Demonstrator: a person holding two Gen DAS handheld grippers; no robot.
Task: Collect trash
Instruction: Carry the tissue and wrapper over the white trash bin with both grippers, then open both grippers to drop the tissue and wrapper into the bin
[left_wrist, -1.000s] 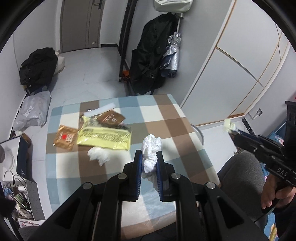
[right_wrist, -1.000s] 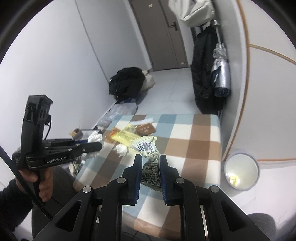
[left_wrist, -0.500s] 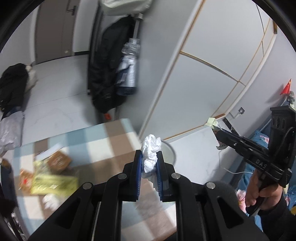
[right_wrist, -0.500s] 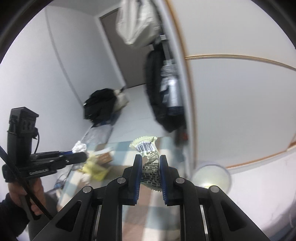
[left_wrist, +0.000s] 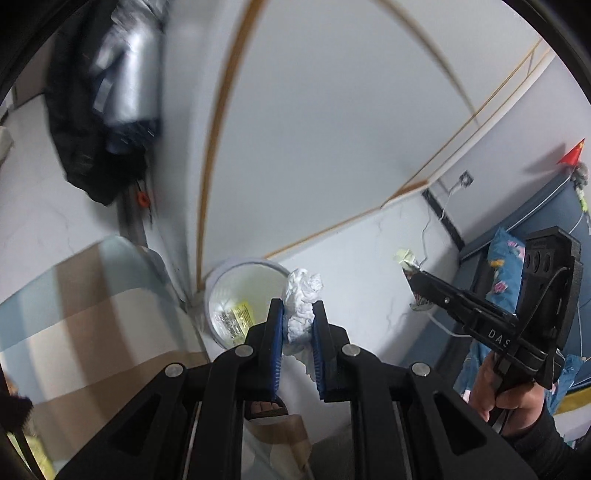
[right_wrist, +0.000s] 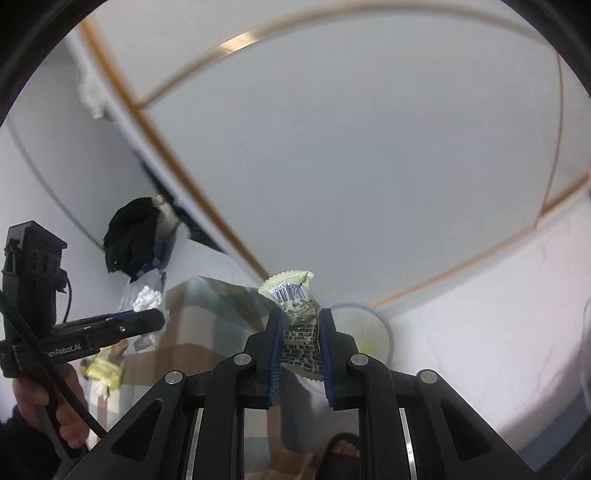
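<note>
My left gripper (left_wrist: 298, 325) is clamped on a crumpled white tissue wad (left_wrist: 301, 300), held up near the round white trash bin (left_wrist: 225, 273) on the floor. My right gripper (right_wrist: 301, 328) pinches a pale green barcoded snack wrapper (right_wrist: 295, 299) just beside that bin.

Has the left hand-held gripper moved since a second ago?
Yes. The left hand-held gripper, shut on the crumpled tissue, has swung right off the checkered table toward the white bin on the floor.

Both wrist views look forward-down, close over shared white bin (left_wrist: 246, 291) (right_wrist: 364, 326).
</note>
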